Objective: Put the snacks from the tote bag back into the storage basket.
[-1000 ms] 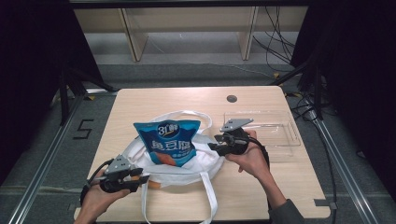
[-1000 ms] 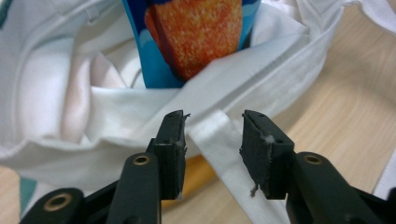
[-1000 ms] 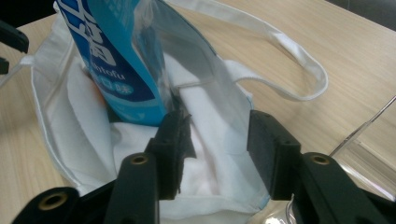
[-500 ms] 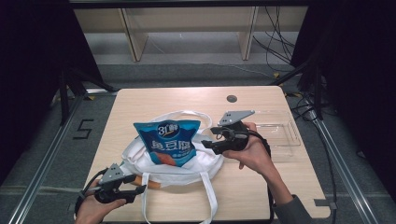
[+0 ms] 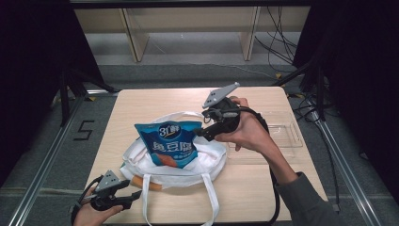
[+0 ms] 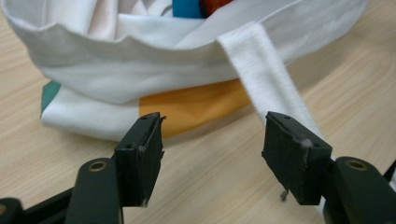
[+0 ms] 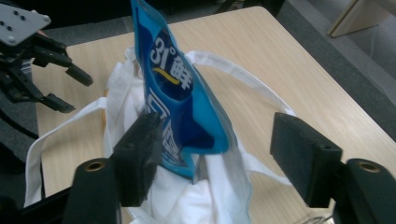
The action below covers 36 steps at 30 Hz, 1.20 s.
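The right claw point(image 5: 201, 132) hangs above the table with its jaws apart and nothing between them, just beside the upper right corner of a glossy blue snack packet with white print point(image 5: 170, 143); in the right gripper view that packet point(image 7: 184, 100) stands upright, its lower part sunk into the mouth of a white cloth tote bag point(image 7: 196, 196). The left claw point(image 5: 132, 194), jaws likewise spread and empty, sits low at the near left corner of the pale wooden table point(image 5: 155, 101), pointing at the bag's edge, where the left gripper view shows an orange patch point(image 6: 196, 105) and a teal corner point(image 6: 49, 91) under the white folds, and a flat white strap point(image 6: 271, 81) running toward the right jaw. Compared with half a second ago, the right claw has risen and drawn slightly away from the packet, while the left hand point(image 5: 89, 214) sits about where it was. A clear plastic tray point(image 5: 287, 136) lies flat behind the right hand point(image 5: 249, 134), well clear of the bag.
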### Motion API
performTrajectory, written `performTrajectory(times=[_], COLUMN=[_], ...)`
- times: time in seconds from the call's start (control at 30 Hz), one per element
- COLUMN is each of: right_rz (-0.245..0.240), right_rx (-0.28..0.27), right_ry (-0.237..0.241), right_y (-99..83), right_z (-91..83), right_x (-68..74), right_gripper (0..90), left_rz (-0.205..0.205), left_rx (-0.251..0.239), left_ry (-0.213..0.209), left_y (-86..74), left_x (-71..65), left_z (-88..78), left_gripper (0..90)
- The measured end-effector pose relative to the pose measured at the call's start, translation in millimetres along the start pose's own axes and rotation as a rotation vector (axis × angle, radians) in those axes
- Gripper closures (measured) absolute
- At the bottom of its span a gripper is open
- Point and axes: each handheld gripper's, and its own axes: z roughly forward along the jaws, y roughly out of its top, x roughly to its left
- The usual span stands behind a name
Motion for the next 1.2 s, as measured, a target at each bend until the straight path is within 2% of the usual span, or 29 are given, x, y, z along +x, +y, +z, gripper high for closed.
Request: performTrajectory(times=[0.03, 0.07, 0.1, 0.13, 0.2, 0.23, 0.27, 0.3, 0.33, 0.37, 0.4, 0.43, 0.5, 0.53, 0.57, 0.67, 0.7, 0.73, 0.77, 0.8, 0.93, 0.97, 1.03, 1.1, 1.2], right_rz=[-0.015, -0.01, -0.031, -0.036, -0.06, -0.075, -0.083, -0.093, -0.121, -0.128, -0.125, -0.145, -0.162, -0.166, -0.172, -0.214, -0.191, -0.188, -0.226, -0.199, -0.208, -0.185, -0.191, -0.151, -0.189], right_rx=[0.008, 0.016, 0.009, 0.021, 0.027, 0.038, 0.051, 0.068, 0.074, 0.083, 0.09, 0.095, 0.096, 0.129, 0.133, 0.146, 0.163, 0.175, 0.176, 0.202, 0.23, 0.247, 0.243, 0.266, 0.265], right_ry=[0.017, 0.022, 0.02, 0.033, 0.056, 0.066, 0.068, 0.068, 0.068, 0.081, 0.096, 0.105, 0.11, 0.128, 0.131, 0.135, 0.146, 0.153, 0.147, 0.154, 0.169, 0.171, 0.173, 0.177, 0.179], right_y=[5.1, 9.1, 12.2, 17.0, 26.6, 31.4, 35.9, 40.5, 44.9, 48.8, 52.4, 55.2, 56.8, 60.4, 61.5, 66.6, 67.6, 68.5, 70.1, 70.5, 74.7, 75.6, 78.0, 79.3, 80.7], right_z=[0.2, 0.4, 1.9, 1.7, 4.5, 6.3, 9.0, 11.6, 15.0, 18.0, 22.3, 25.2, 28.1, 34.2, 36.6, 45.0, 47.8, 49.7, 53.0, 54.9, 63.1, 63.7, 66.0, 66.4, 70.2], right_x=[-1.4, -1.3, -2.5, -2.0, -0.6, 0.8, 2.3, 3.2, 2.2, 2.1, 3.1, 3.0, 3.2, 7.0, 7.9, 8.1, 10.0, 10.4, 9.0, 10.8, 10.7, 11.8, 10.9, 11.6, 11.1], right_gripper=[32.8, 32.0, 31.2, 31.1, 31.1, 31.2, 31.7, 33.0, 34.7, 36.7, 38.9, 41.2, 42.6, 45.1, 46.7, 50.8, 52.7, 53.8, 55.4, 56.9, 65.5, 67.1, 70.4, 73.3, 76.4], left_rz=[0.011, 0.012, -0.015, -0.014, 0.0, -0.029, -0.015, -0.006, -0.025, 0.024, 0.014, -0.002, 0.002, -0.028, -0.028, -0.023, -0.026, -0.027, -0.031, -0.034, -0.027, -0.029, -0.045, -0.058, -0.037], left_rx=[0.013, 0.003, -0.001, 0.004, 0.021, 0.007, 0.007, 0.03, 0.023, 0.057, 0.045, 0.03, 0.036, 0.023, 0.026, 0.032, 0.025, 0.034, 0.025, 0.024, 0.028, 0.027, 0.015, 0.0, 0.02], left_ry=[0.012, 0.017, 0.034, 0.042, 0.039, 0.035, 0.036, 0.033, 0.038, 0.029, 0.035, 0.04, 0.042, 0.041, 0.057, 0.056, 0.057, 0.06, 0.057, 0.055, 0.058, 0.057, 0.058, 0.041, 0.043], left_y=[-0.7, -1.9, -2.6, -3.5, -4.9, -6.5, -7.7, -8.1, -9.7, -9.9, -10.5, -10.7, -10.7, -11.5, -11.6, -11.6, -11.8, -11.2, -11.4, -11.4, -12.2, -11.8, -11.9, -12.3, -12.3], left_x=[0.8, 0.9, -1.0, -0.9, 0.3, -0.9, -0.7, -0.5, -2.3, -0.7, -2.0, -3.0, -2.1, -3.0, -2.4, -1.7, -1.8, -1.9, -2.1, -2.6, -1.9, -1.8, -1.2, -1.3, -0.4], left_z=[-0.1, 1.5, 3.4, 4.4, 5.1, 7.8, 8.7, 9.2, 12.4, 11.2, 12.3, 13.4, 12.9, 13.7, 13.8, 12.6, 12.8, 11.5, 11.6, 11.6, 12.0, 11.2, 10.8, 10.2, 10.5], left_gripper=[36.5, 36.1, 35.6, 34.3, 31.9, 31.6, 31.3, 31.1, 31.2, 31.2, 31.2, 31.2, 31.1, 31.0, 31.0, 31.1, 31.0, 30.9, 30.2, 29.6, 29.7, 29.7, 29.5, 28.7, 28.8])
